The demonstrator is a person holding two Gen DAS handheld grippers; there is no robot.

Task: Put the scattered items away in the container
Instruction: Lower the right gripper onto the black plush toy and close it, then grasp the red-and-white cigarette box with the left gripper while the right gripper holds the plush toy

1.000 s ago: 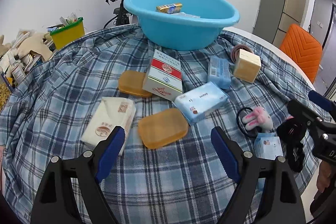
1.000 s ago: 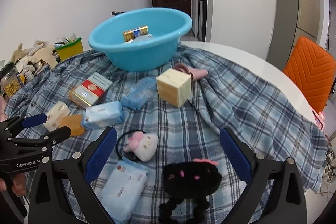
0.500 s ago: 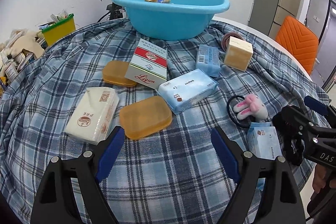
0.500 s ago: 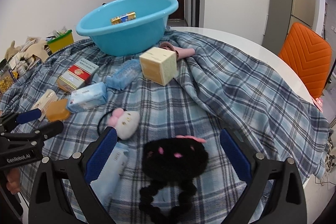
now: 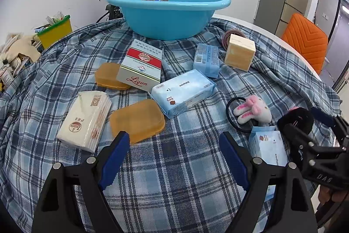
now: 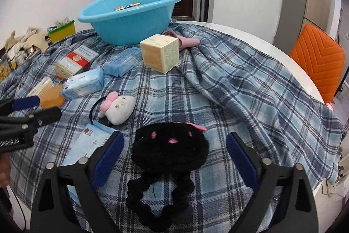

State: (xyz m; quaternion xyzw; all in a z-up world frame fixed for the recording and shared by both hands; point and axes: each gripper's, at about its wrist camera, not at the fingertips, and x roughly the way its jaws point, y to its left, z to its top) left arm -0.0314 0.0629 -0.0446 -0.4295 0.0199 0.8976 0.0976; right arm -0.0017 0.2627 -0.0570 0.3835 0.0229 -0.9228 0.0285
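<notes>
Basin (image 5: 168, 21): turquoise. Cloth (image 5: 178, 167): blue-white plaid. Soap bar (image 5: 137, 120) at 9 o'clock of wipes pack (image 5: 183, 92): amber; pack: pale blue. Plush (image 6: 170, 145): black, pink marks.

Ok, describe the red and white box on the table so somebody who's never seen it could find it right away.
Start at the blue basin at the far side of the plaid cloth. Just in front of it lies the red and white box, its near corner against a pale blue wipes pack. It alone carries a red band and cursive lettering, and it overlaps an amber soap bar.
</notes>
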